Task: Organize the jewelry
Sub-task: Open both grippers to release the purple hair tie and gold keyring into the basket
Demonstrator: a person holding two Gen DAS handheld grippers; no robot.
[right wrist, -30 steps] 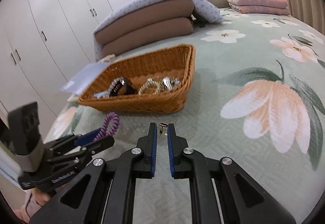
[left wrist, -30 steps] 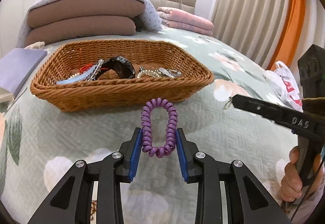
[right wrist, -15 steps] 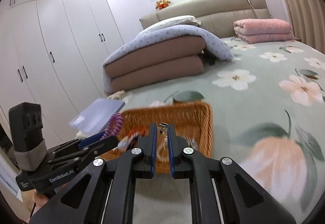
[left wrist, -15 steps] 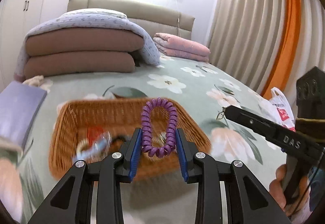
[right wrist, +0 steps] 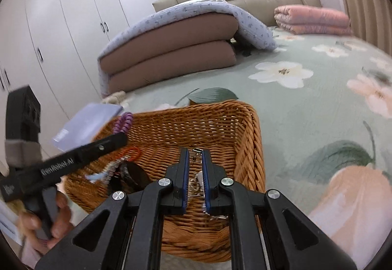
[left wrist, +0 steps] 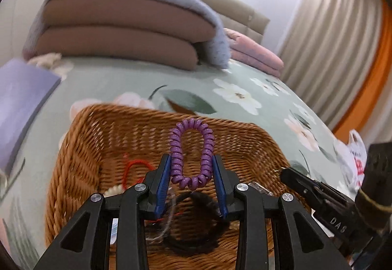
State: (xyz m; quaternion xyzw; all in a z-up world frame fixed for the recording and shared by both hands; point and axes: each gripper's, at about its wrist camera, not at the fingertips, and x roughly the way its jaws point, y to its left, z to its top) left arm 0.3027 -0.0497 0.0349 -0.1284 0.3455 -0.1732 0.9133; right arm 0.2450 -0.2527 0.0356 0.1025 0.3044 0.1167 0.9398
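My left gripper (left wrist: 191, 159) is shut on a purple coil bracelet (left wrist: 192, 152), which stands up as a loop between the blue pads. It hangs over a wicker basket (left wrist: 80, 123) on the flowered bedspread. In the basket lie a red cord (left wrist: 133, 167), a black band (left wrist: 196, 226) and several shiny pieces. My right gripper (right wrist: 195, 153) is shut on a small metal piece of jewelry (right wrist: 196, 150) at its tips, above the right half of the basket (right wrist: 254, 147). In the right wrist view, the left gripper (right wrist: 120, 137) carries the coil bracelet (right wrist: 123, 121) over the basket's left rim.
Folded brown quilts under a blue cover (right wrist: 176, 49) and a pink blanket (right wrist: 311, 17) lie behind the basket. A lilac booklet (left wrist: 19, 103) sits left of the basket, and a plastic bag (left wrist: 355, 152) at the right. A hand (right wrist: 58, 218) grips the left tool. Wardrobe doors stand left.
Both grippers have moved forward from in front of the basket to over it. The basket now fills the lower part of both views. Both grips are unchanged.
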